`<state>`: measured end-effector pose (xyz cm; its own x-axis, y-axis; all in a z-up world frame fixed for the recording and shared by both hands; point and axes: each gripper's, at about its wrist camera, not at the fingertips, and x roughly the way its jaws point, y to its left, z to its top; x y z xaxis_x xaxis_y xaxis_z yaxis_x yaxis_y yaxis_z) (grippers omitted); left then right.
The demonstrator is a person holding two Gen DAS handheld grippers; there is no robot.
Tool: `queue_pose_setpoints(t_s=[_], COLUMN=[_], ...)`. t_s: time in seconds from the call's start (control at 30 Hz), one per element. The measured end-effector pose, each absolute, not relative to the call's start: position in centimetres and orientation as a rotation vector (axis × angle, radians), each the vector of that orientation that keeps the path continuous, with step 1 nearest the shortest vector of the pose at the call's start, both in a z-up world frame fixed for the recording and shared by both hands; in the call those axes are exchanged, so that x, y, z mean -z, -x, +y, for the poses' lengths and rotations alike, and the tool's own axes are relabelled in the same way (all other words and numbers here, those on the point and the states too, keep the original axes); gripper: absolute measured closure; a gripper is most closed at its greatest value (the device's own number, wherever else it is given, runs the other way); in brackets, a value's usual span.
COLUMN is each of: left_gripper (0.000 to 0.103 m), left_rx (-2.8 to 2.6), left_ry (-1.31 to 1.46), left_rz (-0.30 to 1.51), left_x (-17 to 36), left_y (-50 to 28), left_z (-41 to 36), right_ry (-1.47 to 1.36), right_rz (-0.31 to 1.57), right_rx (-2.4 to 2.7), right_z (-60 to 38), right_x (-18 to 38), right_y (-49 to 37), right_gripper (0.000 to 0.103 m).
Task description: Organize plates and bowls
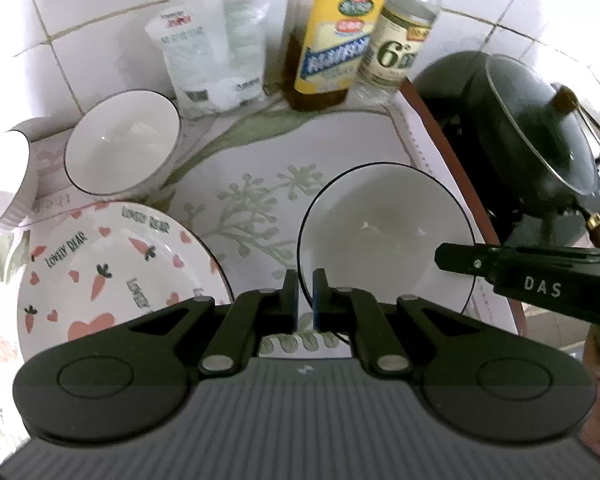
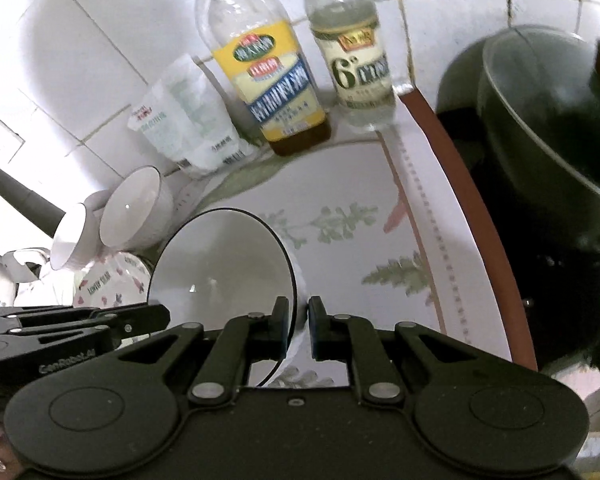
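Observation:
A white black-rimmed bowl sits on the floral mat; both grippers grip its rim. My left gripper is shut on the bowl's left rim. My right gripper is shut on the right rim of the same bowl, and shows in the left wrist view. A carrot-and-heart patterned plate lies to the left. A second white bowl stands behind the plate, and a ribbed white bowl sits at the far left.
Two bottles and a white pouch stand against the tiled wall. A dark pot with a glass lid sits on the stove at right, past the brown counter edge. The left gripper shows in the right wrist view.

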<state>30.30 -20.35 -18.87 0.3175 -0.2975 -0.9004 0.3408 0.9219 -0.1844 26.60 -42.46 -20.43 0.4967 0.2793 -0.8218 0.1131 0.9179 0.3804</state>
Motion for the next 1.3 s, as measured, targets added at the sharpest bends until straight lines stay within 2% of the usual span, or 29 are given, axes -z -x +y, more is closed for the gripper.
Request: queue_pose_setpoints(t_s=[0.57, 0.83, 0.97, 1.07, 1.3], left_gripper=[0.098, 0.097, 0.096, 0.093, 0.09], left_rx=[0.398, 0.401, 0.425, 0.431, 0.436], left_ry=[-0.062, -0.059, -0.09, -0.067, -0.084], left_rz=[1.225, 1.216, 1.234, 1.26, 1.262], left_x=[22.6, 22.7, 22.5, 22.3, 20.3], left_y=[-29.0, -29.0, -29.0, -28.9, -28.2], left_z=[-21.7, -21.6, -21.7, -21.1, -19.7], right_ry=[-0.406, -0.375, -0.332, -0.293, -0.23], right_rz=[1.088, 1.099, 1.109, 1.092, 1.042], right_rx=[-0.121, -0.126, -0.109, -0.104, -0.126], right_z=[-42.9, -42.9, -42.5, -42.2, -41.3], right_x=[25.0, 25.2, 25.0, 24.2, 21.2], right_y=[-25.7, -26.3, -26.5, -26.5, -25.1], right_gripper=[0.09, 0.09, 0.084, 0.072, 0.068])
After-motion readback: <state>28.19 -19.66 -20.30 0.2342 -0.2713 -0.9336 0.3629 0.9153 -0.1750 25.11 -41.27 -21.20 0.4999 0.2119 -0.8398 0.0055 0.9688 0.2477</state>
